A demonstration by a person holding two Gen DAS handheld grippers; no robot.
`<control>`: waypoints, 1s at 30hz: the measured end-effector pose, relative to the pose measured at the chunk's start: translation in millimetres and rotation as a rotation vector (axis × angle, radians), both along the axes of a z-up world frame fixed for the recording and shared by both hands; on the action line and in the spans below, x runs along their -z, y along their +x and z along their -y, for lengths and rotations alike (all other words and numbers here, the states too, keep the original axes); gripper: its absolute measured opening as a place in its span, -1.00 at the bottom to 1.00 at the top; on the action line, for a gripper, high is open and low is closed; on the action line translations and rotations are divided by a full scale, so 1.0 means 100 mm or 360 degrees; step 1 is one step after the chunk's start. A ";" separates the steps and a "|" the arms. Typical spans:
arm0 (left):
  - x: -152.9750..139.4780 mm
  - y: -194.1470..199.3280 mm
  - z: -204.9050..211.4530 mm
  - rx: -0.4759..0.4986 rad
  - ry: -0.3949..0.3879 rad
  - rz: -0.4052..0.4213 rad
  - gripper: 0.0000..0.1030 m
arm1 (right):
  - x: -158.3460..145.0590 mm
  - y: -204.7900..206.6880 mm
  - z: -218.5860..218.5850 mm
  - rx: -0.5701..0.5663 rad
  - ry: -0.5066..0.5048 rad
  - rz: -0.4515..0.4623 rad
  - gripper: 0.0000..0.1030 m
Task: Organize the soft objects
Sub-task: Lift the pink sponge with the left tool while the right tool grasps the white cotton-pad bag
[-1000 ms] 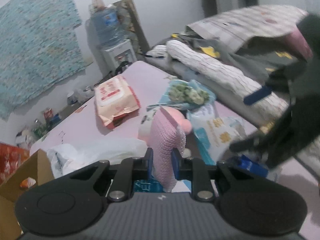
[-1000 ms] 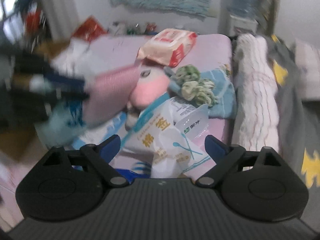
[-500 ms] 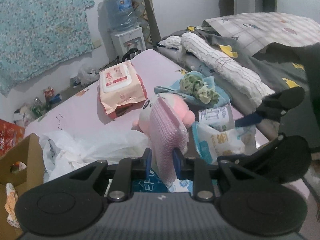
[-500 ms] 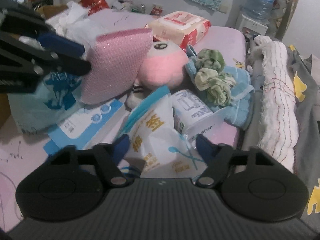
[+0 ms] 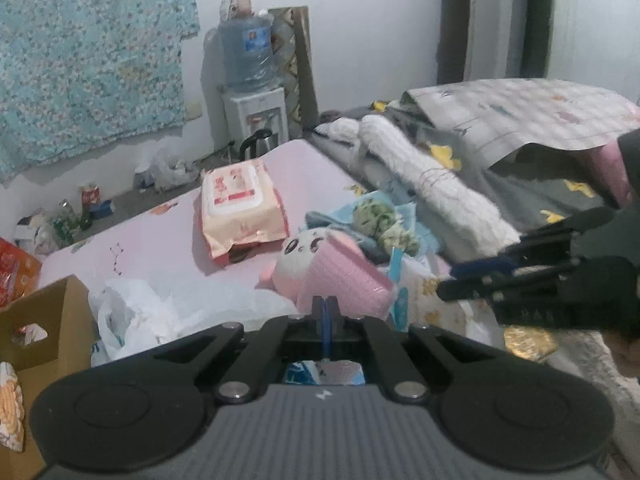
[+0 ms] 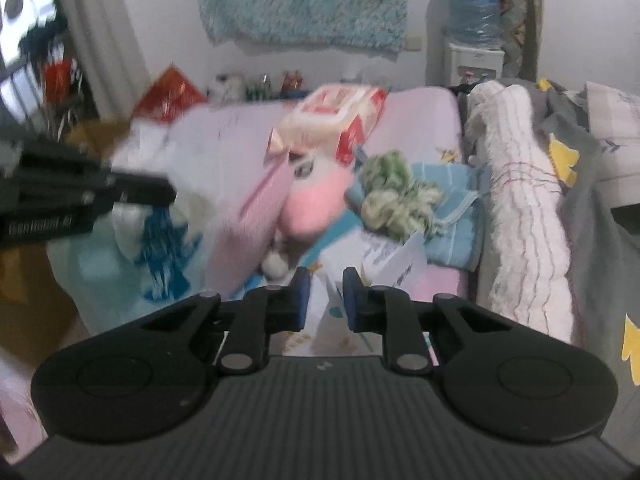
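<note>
— Closing on anything, the right gripper (image 6: 324,294)?
— Its jaws are closing around the white packet (image 6: 394,266) on the bed (image 5: 160,240).
— Left gripper (image 5: 325,312)?
— Fully closed, empty; pink cloth (image 5: 344,280) lies just ahead.

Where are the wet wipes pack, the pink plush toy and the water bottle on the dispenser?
wet wipes pack (image 5: 236,208), left wrist view, on its white lid.
pink plush toy (image 5: 298,249), left wrist view, on its white face.
water bottle (image 5: 248,54), left wrist view, on its blue body.
</note>
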State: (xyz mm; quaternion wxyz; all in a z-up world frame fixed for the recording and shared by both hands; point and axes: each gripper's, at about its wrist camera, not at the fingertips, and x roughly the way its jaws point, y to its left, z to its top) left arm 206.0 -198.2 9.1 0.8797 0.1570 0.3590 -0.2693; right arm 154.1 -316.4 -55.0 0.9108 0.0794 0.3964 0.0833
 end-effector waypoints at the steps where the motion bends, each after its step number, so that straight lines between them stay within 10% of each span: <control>1: -0.01 -0.01 0.01 0.0016 -0.0003 -0.0005 -0.99 | -0.03 0.00 0.04 0.0031 0.0026 0.0020 -0.69; 4: 0.02 -0.03 0.09 0.0084 0.0019 -0.0055 -0.79 | -0.05 -0.01 0.11 0.0116 0.0081 0.0032 -0.70; 9: 0.23 -0.15 0.31 0.0170 0.0185 0.0017 0.28 | 0.07 0.01 0.09 0.0163 0.0049 -0.0040 -0.66; 12: 0.35 -0.13 0.44 0.0182 0.0264 0.0039 0.30 | 0.14 0.01 0.09 0.0159 0.0042 -0.0091 -0.60; 21: 0.58 0.21 0.51 0.0019 0.0281 -0.0051 0.30 | 0.20 0.02 0.12 -0.0013 -0.0110 -0.0129 0.49; 30: 0.70 0.34 0.53 -0.0075 0.0226 -0.0126 0.31 | 0.15 -0.13 0.13 -0.0093 -0.0235 -0.0061 0.60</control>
